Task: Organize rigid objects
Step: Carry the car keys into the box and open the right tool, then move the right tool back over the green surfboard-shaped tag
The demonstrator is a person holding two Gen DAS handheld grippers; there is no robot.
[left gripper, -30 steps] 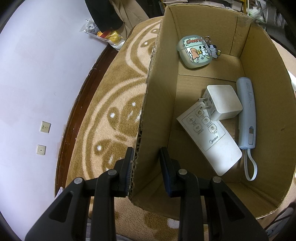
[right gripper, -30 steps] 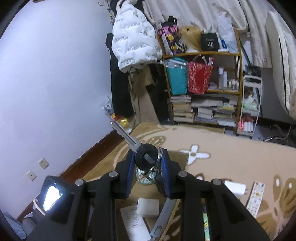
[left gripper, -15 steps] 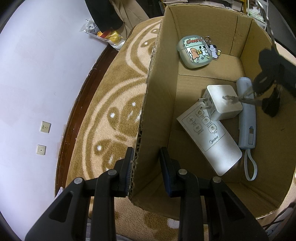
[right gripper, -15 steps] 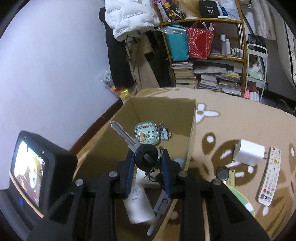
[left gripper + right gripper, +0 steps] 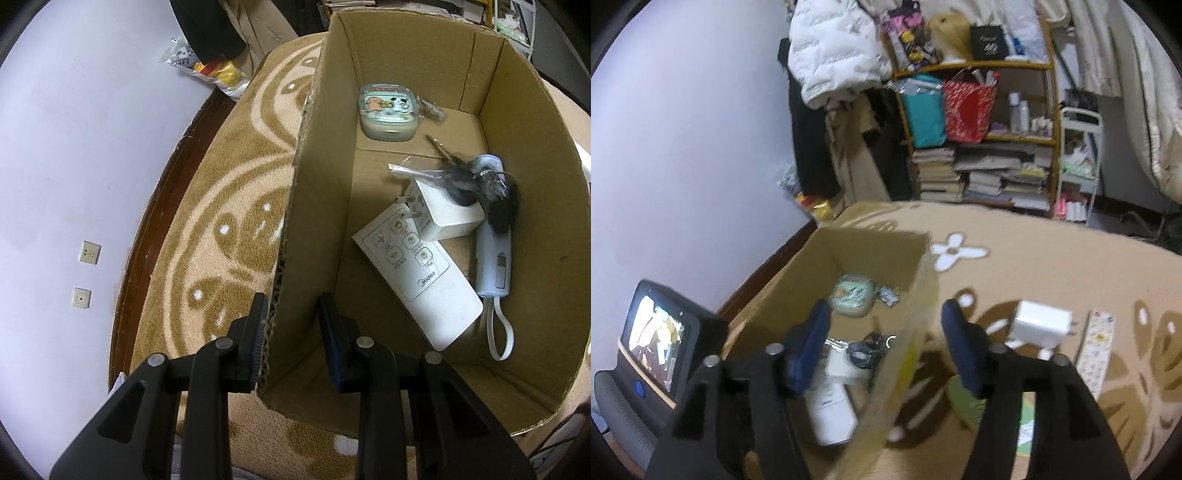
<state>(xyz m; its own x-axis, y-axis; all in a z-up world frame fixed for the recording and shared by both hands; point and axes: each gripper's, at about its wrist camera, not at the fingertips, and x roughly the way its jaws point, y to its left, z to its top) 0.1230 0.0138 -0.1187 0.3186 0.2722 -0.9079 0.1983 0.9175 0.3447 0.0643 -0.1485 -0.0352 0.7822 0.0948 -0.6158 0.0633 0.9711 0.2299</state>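
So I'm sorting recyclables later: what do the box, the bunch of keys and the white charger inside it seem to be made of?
The box looks like brown corrugated cardboard, matte; fluting shows along its raw cut edge. The bunch of keys seems to have silvery metal blades with dark, probably plastic heads, though it is blurred. The white charger looks like smooth, slightly glossy plastic, with metal prongs at one end.

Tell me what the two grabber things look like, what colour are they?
Both are black plastic. The left gripper has two flat arms with round silver screws and dark blue ridged pads on its fingers. The right gripper looks the same, with dark blue pads on its fingers and silver screws. No cables, sleeves or hands show.
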